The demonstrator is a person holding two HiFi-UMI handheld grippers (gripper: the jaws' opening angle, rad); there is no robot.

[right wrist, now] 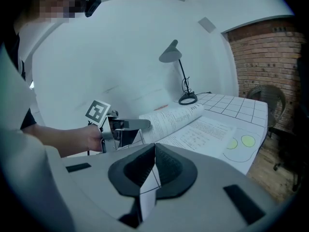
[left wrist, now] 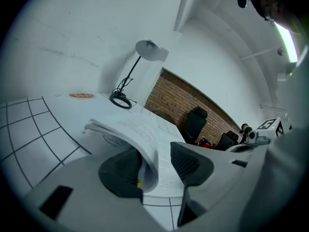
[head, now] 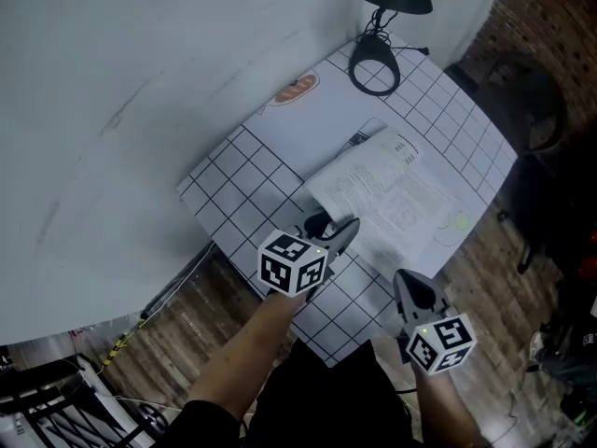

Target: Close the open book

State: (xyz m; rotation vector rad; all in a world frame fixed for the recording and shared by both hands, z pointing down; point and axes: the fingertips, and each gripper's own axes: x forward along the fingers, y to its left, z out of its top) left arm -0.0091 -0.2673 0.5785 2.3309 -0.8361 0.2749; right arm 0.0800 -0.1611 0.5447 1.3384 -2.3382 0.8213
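Note:
The open book (head: 392, 194) lies in the middle of the gridded table (head: 247, 180). Its left stack of pages (left wrist: 140, 132) is lifted and curls over toward the flat right page (right wrist: 207, 129). My left gripper (head: 334, 233) is at the book's near left corner. In the left gripper view its jaws stand wide open (left wrist: 154, 161) with the curled pages between them, resting against the left pad and apart from the right pad. My right gripper (head: 412, 295) hovers at the table's near edge, right of the book, with its pads (right wrist: 154, 166) together and nothing in them.
A black desk lamp (head: 378, 63) stands at the table's far corner, with an orange oval mark (head: 295, 89) near it. Two green dots (right wrist: 241, 141) are printed on the right page. Dark chairs (left wrist: 195, 122) and a brick wall lie beyond the table.

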